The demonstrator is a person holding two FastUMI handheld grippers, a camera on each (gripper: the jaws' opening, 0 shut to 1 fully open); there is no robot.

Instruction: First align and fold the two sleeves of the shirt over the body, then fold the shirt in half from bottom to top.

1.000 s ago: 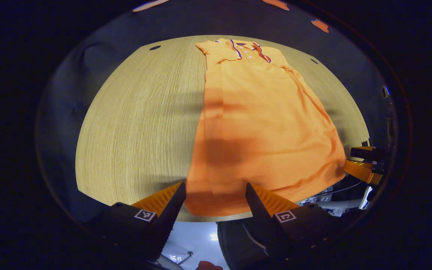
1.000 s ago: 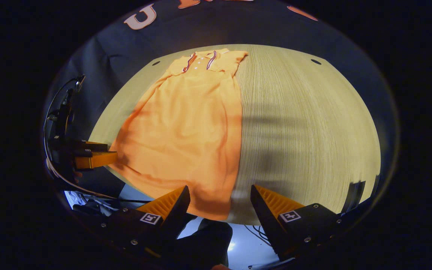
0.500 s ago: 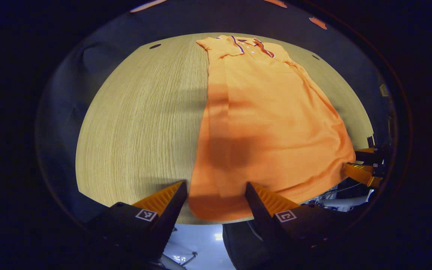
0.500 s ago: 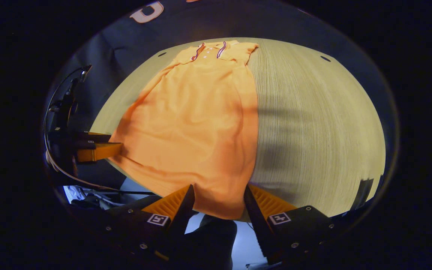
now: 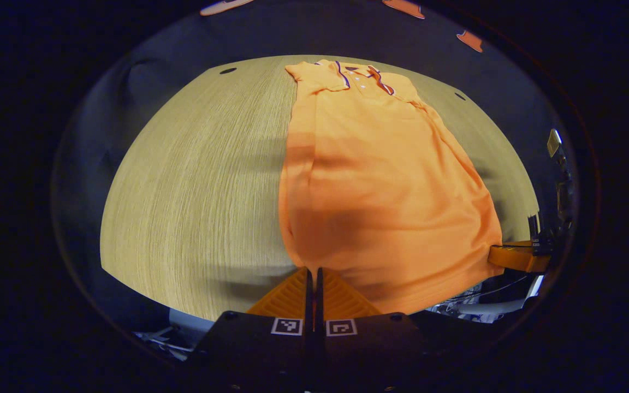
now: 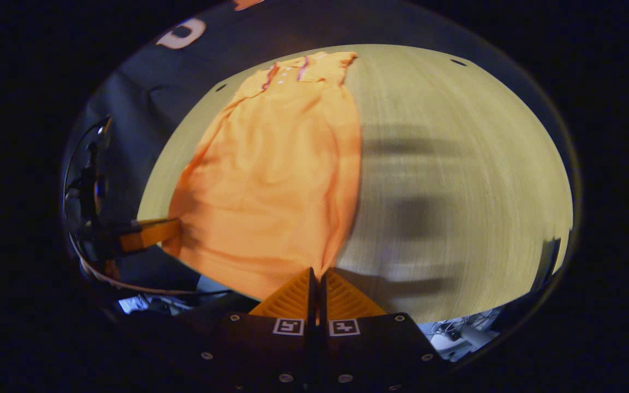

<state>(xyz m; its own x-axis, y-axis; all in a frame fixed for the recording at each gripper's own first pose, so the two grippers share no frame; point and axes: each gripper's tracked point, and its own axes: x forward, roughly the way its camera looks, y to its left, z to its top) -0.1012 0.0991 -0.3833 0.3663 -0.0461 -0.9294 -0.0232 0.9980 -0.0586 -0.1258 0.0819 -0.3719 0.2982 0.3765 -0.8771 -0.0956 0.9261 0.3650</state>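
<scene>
Shirt [image 5: 380, 180]: one, orange, polo type with a striped collar [image 5: 362, 73] and a buttoned placket. It lies flat on the table, collar at the far end, hem at the near edge. Both sleeves are folded in over the body, giving a long narrow shape. The near corners of the hem are gathered upward into soft creases.

Left gripper [image 5: 312, 271]: fingers pressed together with no visible gap, pinching the hem corner on that side of the shirt. In the right gripper view it shows at the left edge [image 6: 175, 225], meeting the cloth at the hem.

Right gripper [image 6: 316, 271]: fingers likewise closed tight, clamped on the opposite hem corner. In the left gripper view it shows at the far right [image 5: 492, 255], touching the hem there.

Count: one shirt, two grippers, one at each near corner of the hem.

Table [image 5: 194, 180]: pale wood-grain top, with bare stretches on either side of the shirt. Small dark holes [image 5: 227, 70] sit near its far corners. Soft shadows fall across the wood and across the lower part of the shirt.

Room: dark cloth wall [image 5: 271, 33] behind the table. Below the near table edge, cables [image 6: 145, 289] and a patch of light floor [image 5: 183, 319] show. The right gripper view is slightly blurred.
</scene>
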